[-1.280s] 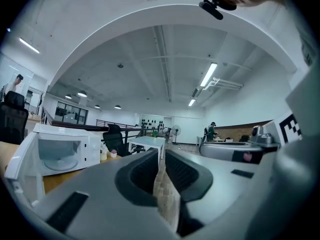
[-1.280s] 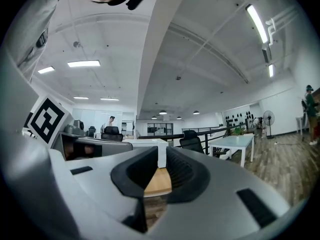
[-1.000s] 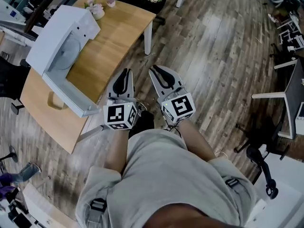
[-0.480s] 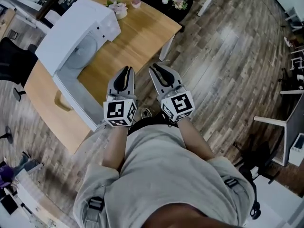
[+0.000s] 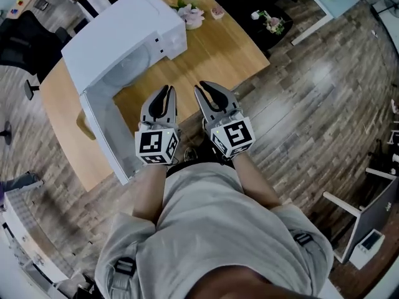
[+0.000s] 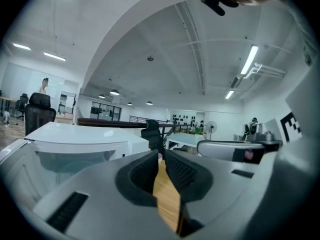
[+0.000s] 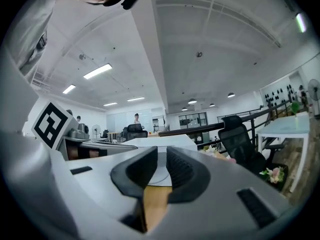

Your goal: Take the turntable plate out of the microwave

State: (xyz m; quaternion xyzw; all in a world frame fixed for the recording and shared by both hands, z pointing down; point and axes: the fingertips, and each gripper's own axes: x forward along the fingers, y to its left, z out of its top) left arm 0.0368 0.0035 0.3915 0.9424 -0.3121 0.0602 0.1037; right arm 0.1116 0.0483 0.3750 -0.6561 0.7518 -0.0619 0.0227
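Note:
A white microwave (image 5: 121, 33) stands on a wooden table (image 5: 218, 48) with its door (image 5: 106, 142) swung open toward me. Inside the cavity lies the pale round turntable plate (image 5: 132, 67). My left gripper (image 5: 164, 94) and right gripper (image 5: 207, 92) hover side by side over the table's near edge, short of the cavity. Each has its jaws a narrow gap apart with nothing between them. In the left gripper view the microwave (image 6: 75, 136) fills the left. In the right gripper view the plate (image 7: 160, 173) shows through the jaw gap.
A small pot of flowers (image 5: 190, 14) sits on the table beside the microwave. More flowers (image 5: 269, 22) lie on a dark stand beyond. An office chair (image 5: 22, 42) stands at the left. Wooden floor surrounds the table, with white desks at the far right.
Both grippers have travelled from above the floor to above the table's near edge. The microwave now lies straight ahead and closer. Jaw gaps look the same.

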